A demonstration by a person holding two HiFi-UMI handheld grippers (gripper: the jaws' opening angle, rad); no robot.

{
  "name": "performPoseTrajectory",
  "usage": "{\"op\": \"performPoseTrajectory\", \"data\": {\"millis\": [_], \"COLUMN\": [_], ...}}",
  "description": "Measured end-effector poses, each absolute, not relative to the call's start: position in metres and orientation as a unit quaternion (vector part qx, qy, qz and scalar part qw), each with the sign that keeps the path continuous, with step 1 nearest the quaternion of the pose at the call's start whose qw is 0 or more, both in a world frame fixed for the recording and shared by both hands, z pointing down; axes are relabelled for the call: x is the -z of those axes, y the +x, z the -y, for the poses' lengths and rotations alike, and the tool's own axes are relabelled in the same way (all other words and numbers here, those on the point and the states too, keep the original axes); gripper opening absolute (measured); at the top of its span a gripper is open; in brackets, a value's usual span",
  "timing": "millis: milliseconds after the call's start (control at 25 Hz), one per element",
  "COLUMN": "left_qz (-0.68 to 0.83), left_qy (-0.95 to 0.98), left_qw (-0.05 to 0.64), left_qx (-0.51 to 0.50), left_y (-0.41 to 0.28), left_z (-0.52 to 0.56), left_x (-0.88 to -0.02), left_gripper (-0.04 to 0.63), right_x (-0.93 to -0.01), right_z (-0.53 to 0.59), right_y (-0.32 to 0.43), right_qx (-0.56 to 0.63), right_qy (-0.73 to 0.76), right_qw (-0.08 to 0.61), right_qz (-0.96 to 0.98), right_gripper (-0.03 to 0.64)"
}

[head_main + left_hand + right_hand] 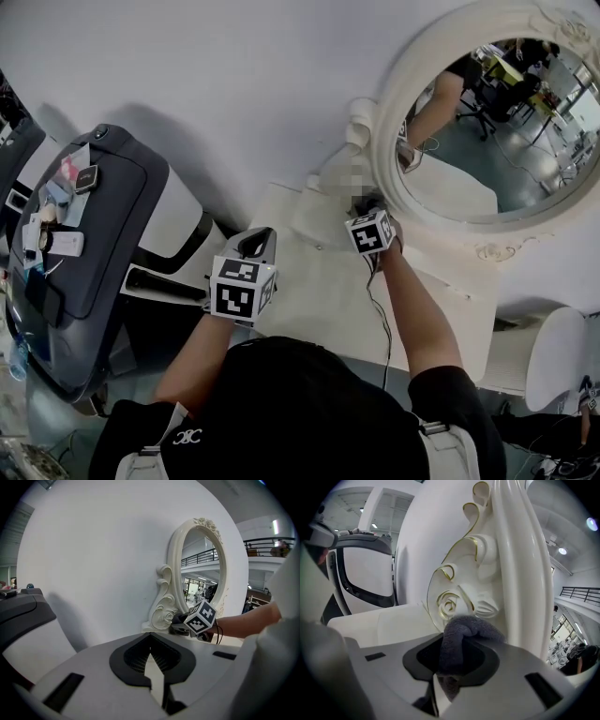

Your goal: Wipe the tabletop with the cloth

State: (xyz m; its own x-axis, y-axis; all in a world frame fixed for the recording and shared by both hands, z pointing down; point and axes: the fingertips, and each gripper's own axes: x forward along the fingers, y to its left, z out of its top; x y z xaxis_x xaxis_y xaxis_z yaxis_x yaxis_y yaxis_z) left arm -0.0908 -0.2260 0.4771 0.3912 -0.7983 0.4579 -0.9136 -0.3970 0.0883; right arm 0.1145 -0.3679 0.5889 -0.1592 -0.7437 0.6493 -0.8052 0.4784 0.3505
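A grey cloth (461,637) is bunched between the jaws of my right gripper (449,670), which is shut on it. The cloth sits against the carved white foot (454,599) of the mirror at the back of the white tabletop (319,281). In the head view the right gripper (371,206) is at the mirror's lower left. My left gripper (257,240) hovers over the table's left part, apart from the cloth, its jaws together with nothing between them. The left gripper view shows the left gripper (157,670) pointing toward the right gripper's marker cube (202,617).
An oval white-framed mirror (506,122) stands on the table against the white wall. A grey machine (89,244) with small items on it stands left of the table. A thin cable (380,314) lies across the tabletop. A white chair (561,366) is at the right.
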Motion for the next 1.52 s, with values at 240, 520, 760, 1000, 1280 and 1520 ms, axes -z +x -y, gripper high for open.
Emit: {"op": "performPoseTrajectory", "data": {"millis": [240, 520, 760, 1000, 1280, 1520], "left_qz": [0.510, 0.500, 0.494, 0.491, 0.492, 0.489], "left_qy": [0.826, 0.832, 0.835, 0.838, 0.838, 0.841], "left_qw": [0.165, 0.158, 0.156, 0.154, 0.152, 0.156], "left_qx": [-0.174, -0.180, -0.182, -0.181, -0.180, -0.171], "left_y": [-0.092, -0.104, -0.118, -0.136, -0.159, -0.164], "left_z": [0.229, 0.234, 0.238, 0.245, 0.251, 0.254], "left_x": [-0.478, -0.478, -0.480, -0.480, -0.479, -0.480], "left_gripper": [0.006, 0.006, 0.006, 0.006, 0.006, 0.006], "right_x": [-0.600, -0.610, -0.618, -0.616, -0.575, -0.536], "right_z": [0.364, 0.365, 0.363, 0.368, 0.386, 0.395], "right_y": [0.107, 0.098, 0.084, 0.046, 0.013, 0.019], "right_qx": [-0.047, -0.056, -0.068, -0.062, -0.066, -0.080], "right_qy": [0.512, 0.536, 0.533, 0.515, 0.546, 0.577], "right_qw": [0.412, 0.410, 0.416, 0.414, 0.332, 0.265], "right_qz": [0.752, 0.736, 0.734, 0.748, 0.767, 0.769], "right_gripper": [0.081, 0.081, 0.081, 0.081, 0.081, 0.081]}}
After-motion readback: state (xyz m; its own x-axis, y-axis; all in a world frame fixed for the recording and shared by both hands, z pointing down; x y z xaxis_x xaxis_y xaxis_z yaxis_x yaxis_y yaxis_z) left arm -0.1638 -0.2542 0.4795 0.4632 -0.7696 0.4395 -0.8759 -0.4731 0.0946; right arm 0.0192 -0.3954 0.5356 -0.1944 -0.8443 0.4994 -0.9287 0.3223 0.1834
